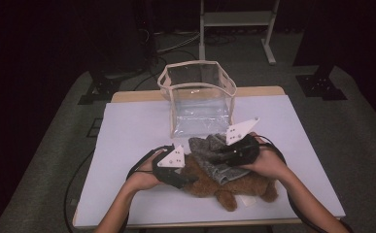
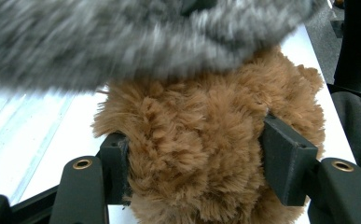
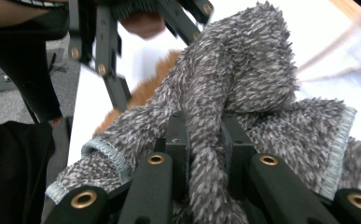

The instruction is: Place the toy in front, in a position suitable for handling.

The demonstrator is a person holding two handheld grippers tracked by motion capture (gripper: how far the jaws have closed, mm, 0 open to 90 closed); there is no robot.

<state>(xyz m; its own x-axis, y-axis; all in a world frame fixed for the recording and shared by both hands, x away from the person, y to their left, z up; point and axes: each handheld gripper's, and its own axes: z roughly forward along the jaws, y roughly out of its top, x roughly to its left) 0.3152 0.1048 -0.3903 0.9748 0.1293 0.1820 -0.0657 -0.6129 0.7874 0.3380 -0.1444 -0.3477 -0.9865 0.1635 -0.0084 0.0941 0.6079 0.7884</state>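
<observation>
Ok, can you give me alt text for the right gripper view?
The right hand-held gripper is shut on a fold of fuzzy grey cloth, which lies bunched over a brown plush toy on the white table. The left hand-held gripper shows at the top.

A clear plastic bag (image 1: 197, 94) with a cream-coloured rim stands upright and open-topped at the middle of the far edge of the desk (image 1: 127, 141), whose white top rests on a light wooden board showing along that far edge. Beyond the desk, on the grey floor (image 1: 360, 131), stand the legs of a light metal frame (image 1: 236, 29) and dark stand feet (image 1: 321, 87) at right.
</observation>
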